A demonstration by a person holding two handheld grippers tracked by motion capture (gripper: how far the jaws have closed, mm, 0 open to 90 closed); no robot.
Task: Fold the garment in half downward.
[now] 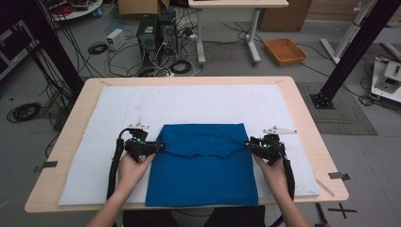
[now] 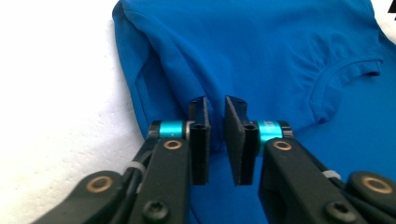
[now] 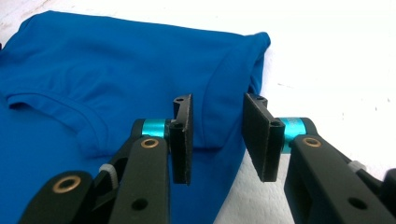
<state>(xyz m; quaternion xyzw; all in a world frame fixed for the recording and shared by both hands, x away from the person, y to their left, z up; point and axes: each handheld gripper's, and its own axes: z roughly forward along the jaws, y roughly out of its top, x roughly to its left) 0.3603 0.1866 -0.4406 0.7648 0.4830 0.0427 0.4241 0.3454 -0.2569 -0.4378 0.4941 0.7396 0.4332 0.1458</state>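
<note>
Lying folded on the white pad [image 1: 189, 101] of the desk [image 1: 71, 130], a blue T-shirt [image 1: 203, 165] reaches the near edge. An orange tray [image 1: 285, 51] and cables sit on the floor beyond. Left gripper [image 1: 158, 147] and right gripper [image 1: 249, 145], held level in both hands, flank the fold's side edges, jaws parted, grasping nothing.

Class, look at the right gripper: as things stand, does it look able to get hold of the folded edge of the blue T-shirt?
Probably yes. The right gripper has its jaws open right at the folded edge of the blue T-shirt, with nothing between them and the cloth lying flat on the white mat.
</note>
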